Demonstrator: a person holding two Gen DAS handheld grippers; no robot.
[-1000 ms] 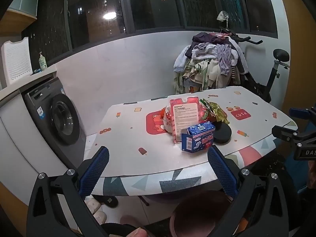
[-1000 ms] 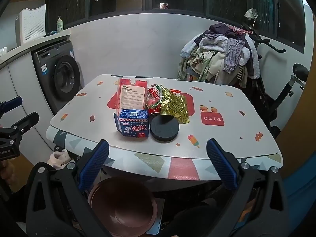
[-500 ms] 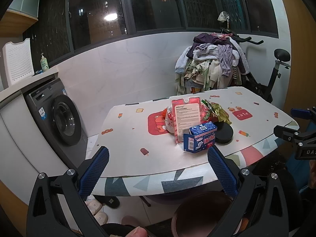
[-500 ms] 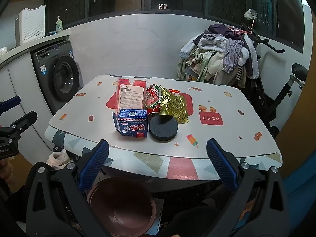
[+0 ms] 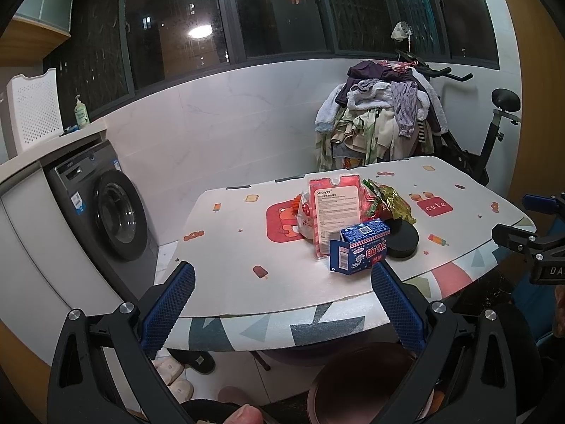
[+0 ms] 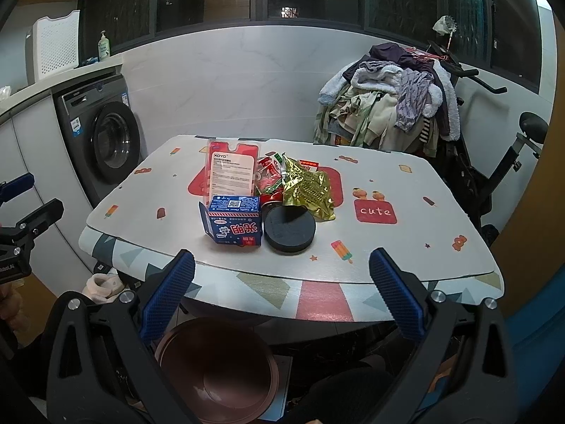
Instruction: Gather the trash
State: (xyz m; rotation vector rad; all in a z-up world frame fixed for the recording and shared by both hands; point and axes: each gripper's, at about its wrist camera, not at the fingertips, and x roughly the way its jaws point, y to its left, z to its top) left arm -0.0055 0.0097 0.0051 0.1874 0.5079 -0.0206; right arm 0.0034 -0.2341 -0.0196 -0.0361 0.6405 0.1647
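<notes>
A pile of trash sits mid-table: a blue carton (image 6: 235, 224) (image 5: 360, 251), a black round lid (image 6: 289, 229) (image 5: 402, 242), a red blister pack (image 6: 231, 171) (image 5: 335, 212), a gold foil wrapper (image 6: 309, 190) (image 5: 393, 203) and red wrappers (image 6: 268, 173). A brown bin (image 6: 215, 367) (image 5: 360, 381) stands on the floor under the near table edge. My left gripper (image 5: 282, 304) and right gripper (image 6: 280, 300) are both open and empty, held before the table's near edge, short of the trash.
The table (image 6: 388, 247) has a patterned cover. A washing machine (image 5: 106, 208) stands at the left, a clothes pile (image 6: 388, 106) on an exercise bike (image 6: 501, 162) behind the table. Slippers (image 5: 173, 378) lie on the floor.
Both grippers have tilted up and eased back slightly; the table and trash sit a little lower and farther in view. Nothing was grasped.
</notes>
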